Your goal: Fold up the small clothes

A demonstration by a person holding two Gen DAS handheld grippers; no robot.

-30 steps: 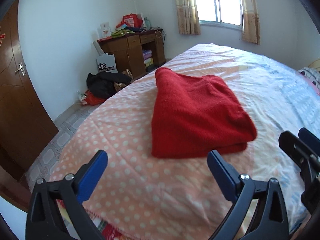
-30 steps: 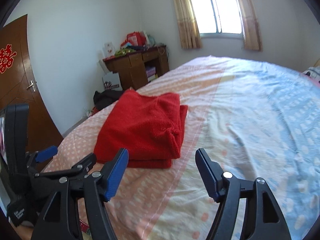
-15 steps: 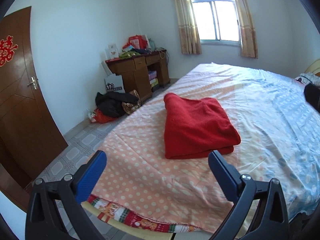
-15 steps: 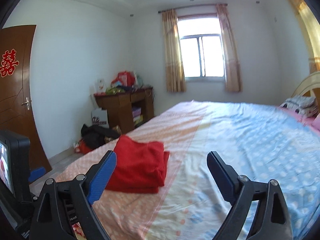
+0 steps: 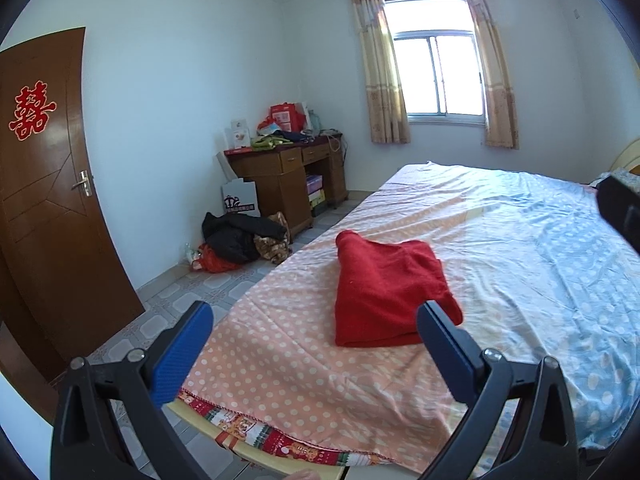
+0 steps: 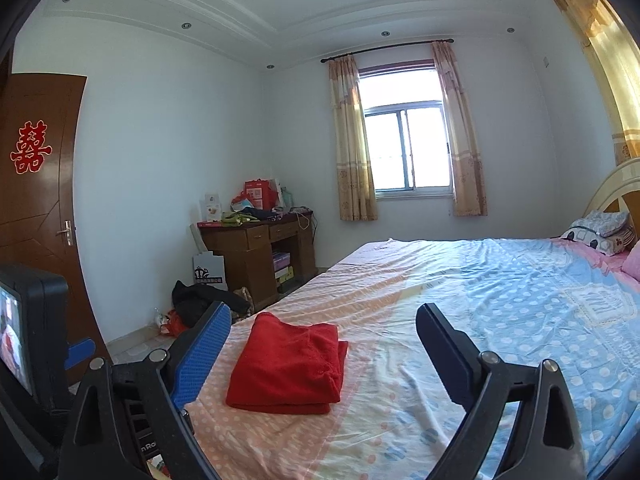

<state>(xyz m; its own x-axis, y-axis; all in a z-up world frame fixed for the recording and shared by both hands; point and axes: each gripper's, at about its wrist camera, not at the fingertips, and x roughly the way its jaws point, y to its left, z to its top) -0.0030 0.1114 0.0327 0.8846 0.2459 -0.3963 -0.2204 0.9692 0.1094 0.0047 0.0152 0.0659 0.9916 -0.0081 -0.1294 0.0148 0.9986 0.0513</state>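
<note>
A red garment (image 5: 384,288) lies folded in a thick rectangle on the pink dotted end of the bed sheet (image 5: 520,240), near the bed's foot edge. My left gripper (image 5: 314,320) hovers short of it, open, with nothing between its blue pads. In the right wrist view the folded red garment (image 6: 288,364) lies below and ahead of my right gripper (image 6: 324,316), which is open and holds nothing. Both grippers are raised and clear of the cloth. The left gripper's body with its small screen (image 6: 32,340) shows at the left edge of the right wrist view.
A wooden desk (image 5: 288,172) piled with boxes stands by the far wall under the curtained window (image 5: 436,76). Dark clothes (image 5: 240,236) lie heaped on the tiled floor. A brown door (image 5: 40,200) is at the left. Pillows (image 6: 600,232) rest by the headboard.
Both grippers have drawn back and risen away from the red garment, which now looks smaller and farther off. The right jaws have spread wider. The garment stays folded on the bed.
</note>
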